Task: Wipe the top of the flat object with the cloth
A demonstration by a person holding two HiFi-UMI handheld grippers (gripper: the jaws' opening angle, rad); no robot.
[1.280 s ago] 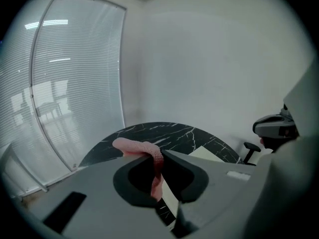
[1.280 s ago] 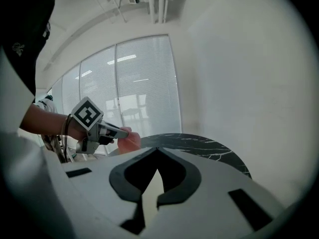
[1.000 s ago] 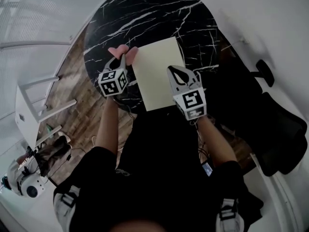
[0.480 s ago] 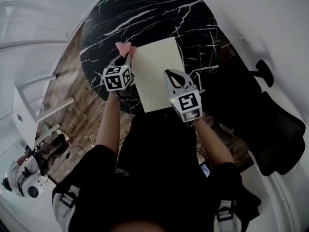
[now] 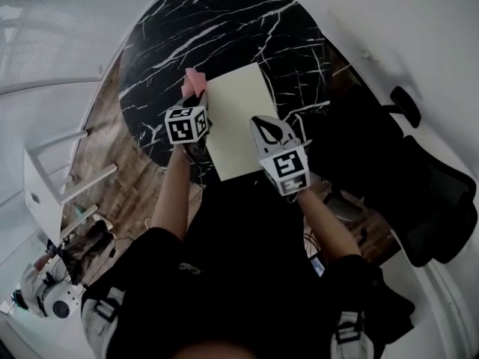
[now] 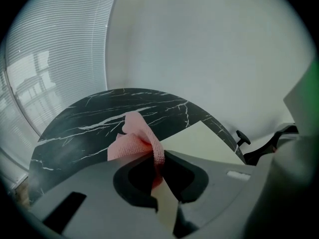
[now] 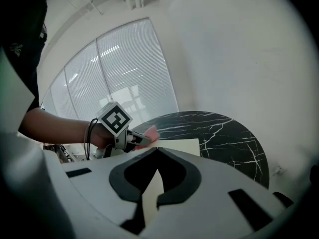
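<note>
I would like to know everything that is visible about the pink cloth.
The pink cloth is a small piece of soft fabric with a fine woven texture. It is crumpled, pinched in the shut left gripper, with its loose end sticking out past the jaws. It is by the left edge of the pale flat sheet, over the black marble table; whether it touches them is unclear.

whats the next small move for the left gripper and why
Probably slide the left gripper rightward onto the sheet. It is shut on the pink cloth, which sits at the sheet's left edge, partly over the black table, so the cloth barely covers the sheet's top.
</note>
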